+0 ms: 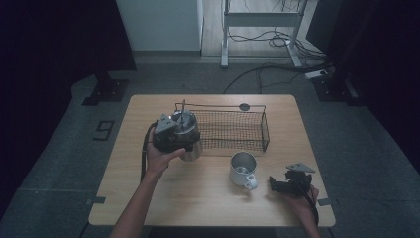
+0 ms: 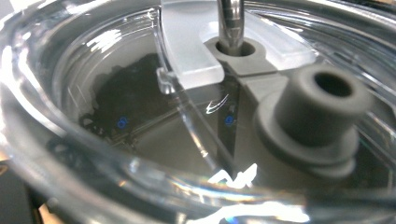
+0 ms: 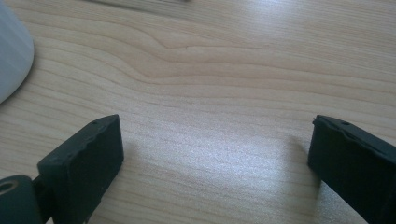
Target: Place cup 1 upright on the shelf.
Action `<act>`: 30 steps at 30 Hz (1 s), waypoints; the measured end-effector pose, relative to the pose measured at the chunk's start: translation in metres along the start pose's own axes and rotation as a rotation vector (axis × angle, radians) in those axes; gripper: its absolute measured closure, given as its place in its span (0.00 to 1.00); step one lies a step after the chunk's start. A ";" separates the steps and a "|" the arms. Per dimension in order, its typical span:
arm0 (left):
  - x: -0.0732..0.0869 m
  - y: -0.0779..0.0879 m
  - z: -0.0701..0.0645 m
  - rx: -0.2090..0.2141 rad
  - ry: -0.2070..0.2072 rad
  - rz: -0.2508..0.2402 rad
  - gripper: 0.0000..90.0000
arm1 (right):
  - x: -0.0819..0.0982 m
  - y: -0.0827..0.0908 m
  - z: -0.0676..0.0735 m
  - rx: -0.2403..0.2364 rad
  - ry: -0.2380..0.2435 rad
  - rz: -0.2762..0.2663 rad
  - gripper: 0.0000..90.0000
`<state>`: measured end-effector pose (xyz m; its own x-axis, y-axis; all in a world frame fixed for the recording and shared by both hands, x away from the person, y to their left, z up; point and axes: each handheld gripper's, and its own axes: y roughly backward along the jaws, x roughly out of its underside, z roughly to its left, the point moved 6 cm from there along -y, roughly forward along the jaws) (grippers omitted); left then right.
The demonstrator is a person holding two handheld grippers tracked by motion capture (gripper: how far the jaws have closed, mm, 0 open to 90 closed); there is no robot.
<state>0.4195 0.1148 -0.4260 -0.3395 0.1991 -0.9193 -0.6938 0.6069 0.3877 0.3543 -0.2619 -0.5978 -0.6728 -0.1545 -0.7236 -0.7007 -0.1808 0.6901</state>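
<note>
A steel-and-glass jug with a clear lid and an upright metal rod stands at the left end of a black wire basket. My left gripper is pressed against the jug from the left, and the hand hides its jaws. In the left gripper view the clear lid, the rod and a grey knob are very close. A metal mug stands mid-table. My right gripper rests on the table to the mug's right, open, with bare wood between its jaws. The mug's side shows at left.
The wooden table has bare room in front of the jug and the mug. A small dark disc lies at the far edge behind the basket. Cables and a desk frame are on the floor beyond.
</note>
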 end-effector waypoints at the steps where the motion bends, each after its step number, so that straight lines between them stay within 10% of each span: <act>1: -0.001 0.000 0.000 -0.001 -0.002 -0.003 0.04 | 0.000 0.000 0.000 0.000 0.000 0.000 0.03; 30: -0.014 -0.024 0.005 -0.036 0.015 -0.001 0.04 | -0.001 -0.001 0.000 0.003 -0.004 0.003 0.04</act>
<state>0.4443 0.1016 -0.4231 -0.3479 0.1868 -0.9188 -0.7168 0.5787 0.3890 0.3555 -0.2617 -0.5976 -0.6760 -0.1508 -0.7213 -0.6994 -0.1769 0.6925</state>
